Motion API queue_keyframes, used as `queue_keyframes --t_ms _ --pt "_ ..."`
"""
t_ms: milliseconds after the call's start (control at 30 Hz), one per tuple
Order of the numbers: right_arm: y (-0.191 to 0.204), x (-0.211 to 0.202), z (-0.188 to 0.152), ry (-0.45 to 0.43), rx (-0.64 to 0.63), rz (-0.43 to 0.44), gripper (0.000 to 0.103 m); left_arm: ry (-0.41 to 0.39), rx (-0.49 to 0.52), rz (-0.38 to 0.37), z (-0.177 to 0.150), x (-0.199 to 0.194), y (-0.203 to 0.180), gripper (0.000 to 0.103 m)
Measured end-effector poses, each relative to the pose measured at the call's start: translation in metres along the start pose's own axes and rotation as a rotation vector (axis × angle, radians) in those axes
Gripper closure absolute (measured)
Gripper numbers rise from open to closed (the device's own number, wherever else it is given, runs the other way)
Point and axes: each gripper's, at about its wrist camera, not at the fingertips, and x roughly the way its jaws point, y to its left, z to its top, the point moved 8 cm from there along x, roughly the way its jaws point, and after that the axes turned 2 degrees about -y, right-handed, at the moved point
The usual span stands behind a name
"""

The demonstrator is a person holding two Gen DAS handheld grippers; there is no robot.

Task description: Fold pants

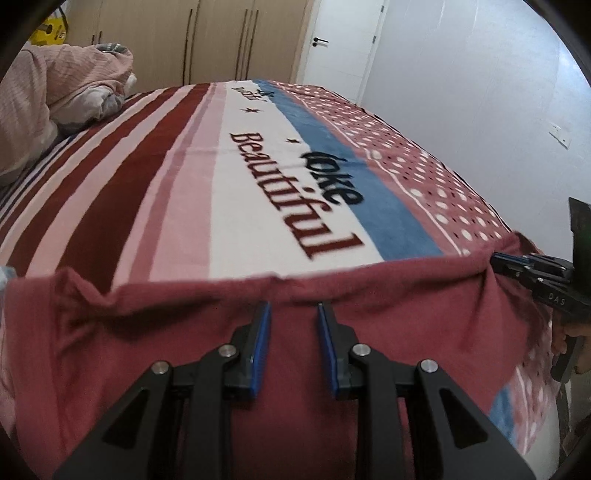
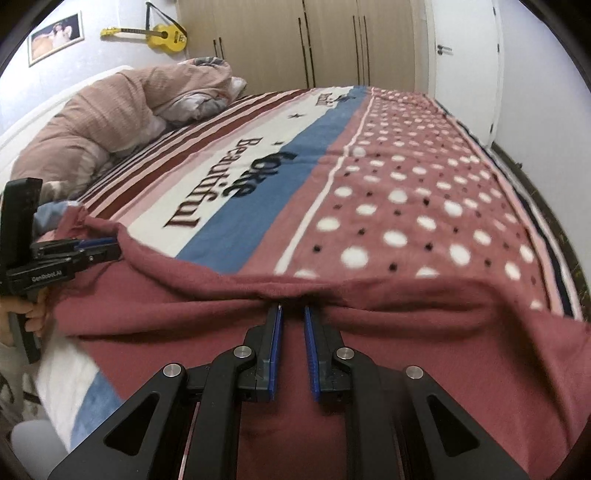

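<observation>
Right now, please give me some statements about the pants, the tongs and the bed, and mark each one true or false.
1. The pants are dark red. True.
2. The pants lie folded beside the pink duvet. False: they lie on the near edge of the blanket.
3. Both tongs reach the pants' far edge: left tongs, right tongs. True.
4. A blue guitar hangs on the wall. False: the guitar is yellow.

Beyond the pants (image 1: 258, 332) the blanket (image 1: 258, 177) lies open; heaped duvet (image 1: 55, 92) blocks the far-left corner
</observation>
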Motion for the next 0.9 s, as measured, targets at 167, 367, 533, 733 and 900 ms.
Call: queue_keyframes --t_ms 167,367,533,733,900 --pt "-0.020 0.008 0.014 -0.018 0.022 -0.062 0.095 -0.034 -0.053 0.015 0.010 -0.002 0.011 0.079" --pt "-0.043 -0.039 0.000 -0.069 0.084 -0.096 0.079 -0.086 -0.007 -0.002 0.009 -0.040 -0.014 0.052" --pt "-0.083 -0.106 -0.039 -0.097 0.168 -0.194 0.065 -0.120 0.017 -0.026 0.007 -0.071 -0.045 0.043" --pt "-0.138 -0.168 -0.103 -0.065 0.182 -0.399 0.056 -0.136 0.050 -0.045 0.003 -0.087 -0.082 0.043" --pt "-0.167 -0.180 -0.134 -0.030 0.198 -0.449 0.056 -0.119 0.068 -0.037 -0.001 -0.083 -0.100 0.042"
